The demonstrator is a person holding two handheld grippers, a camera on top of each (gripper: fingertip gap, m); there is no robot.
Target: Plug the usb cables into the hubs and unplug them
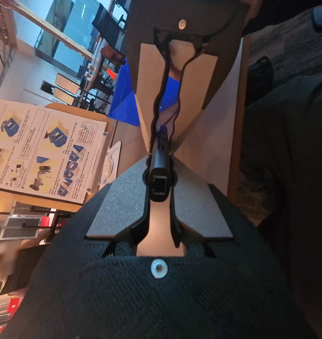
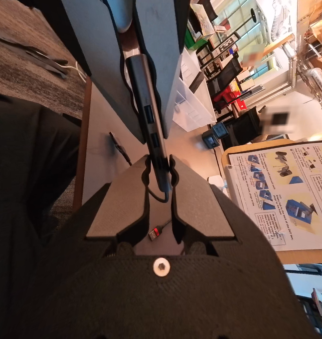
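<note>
A slim dark grey USB hub (image 1: 159, 183) is held in the air between both grippers, end to end. My left gripper (image 1: 159, 159) is shut on the end with a square network port. My right gripper (image 2: 159, 159) is shut on the other end, where the hub's short cable (image 2: 156, 197) loops out. The hub's side (image 2: 147, 95) shows two empty blue USB ports. Each gripper faces the other: the right one shows in the left wrist view (image 1: 162, 145), the left one in the right wrist view (image 2: 154, 135). A loose USB plug with a red band (image 2: 155, 233) lies on the table below.
Another dark cable end (image 2: 118, 145) lies near the table's wooden edge (image 2: 81, 146). A printed instruction sheet (image 1: 46, 152) stands on a board, also in the right wrist view (image 2: 285, 192). A blue bin (image 1: 123, 102), a clear plastic box (image 2: 191, 102) and a small grey device (image 2: 213, 135) stand behind. My two grippers' fingertips are within a few centimetres of each other.
</note>
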